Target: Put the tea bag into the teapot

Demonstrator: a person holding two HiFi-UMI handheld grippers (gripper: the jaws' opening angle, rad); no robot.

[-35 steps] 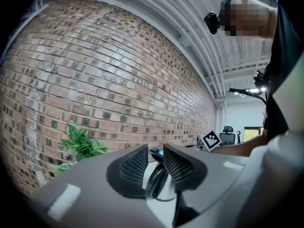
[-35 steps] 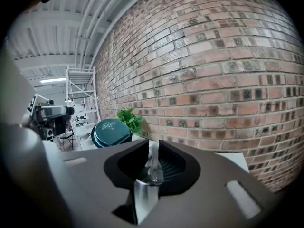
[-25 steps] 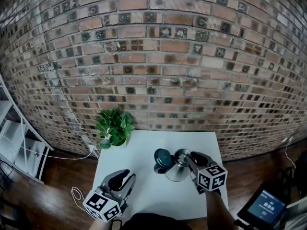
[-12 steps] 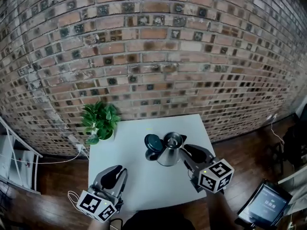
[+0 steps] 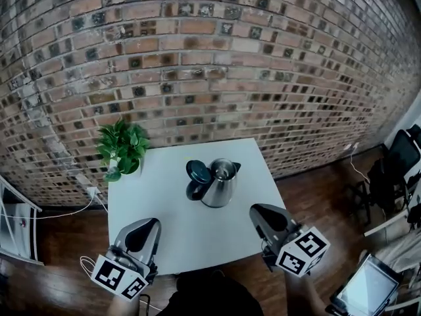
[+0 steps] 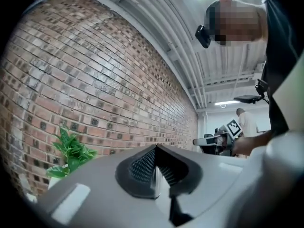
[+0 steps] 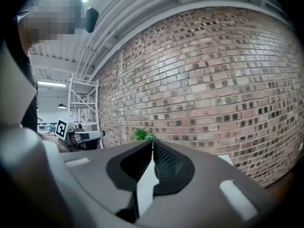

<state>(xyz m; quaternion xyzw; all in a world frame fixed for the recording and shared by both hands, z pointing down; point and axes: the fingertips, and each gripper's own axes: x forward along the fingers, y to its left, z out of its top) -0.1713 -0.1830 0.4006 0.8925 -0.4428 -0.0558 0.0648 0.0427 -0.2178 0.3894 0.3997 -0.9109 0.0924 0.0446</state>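
A steel teapot (image 5: 221, 184) stands uncovered near the middle of the white table (image 5: 184, 232). Its dark lid (image 5: 197, 171) leans against its left side. No tea bag shows in any view. My left gripper (image 5: 147, 225) hovers over the table's near left edge. In the left gripper view its jaws (image 6: 154, 151) are shut, tip to tip, with nothing between them. My right gripper (image 5: 258, 211) hangs at the near right corner, well short of the teapot. Its jaws (image 7: 152, 146) are also shut and empty.
A potted green plant (image 5: 122, 149) sits on the far left corner of the table, against the brick wall (image 5: 210, 58). A white shelf (image 5: 10, 222) stands on the left. A dark chair (image 5: 395, 170) and a tablet (image 5: 368, 288) are on the right, and a cable (image 5: 66, 214) lies on the wooden floor.
Both grippers have drawn back from the teapot to the table's near edge. The right one was beside the teapot before. The left jaws have gone from open to shut.
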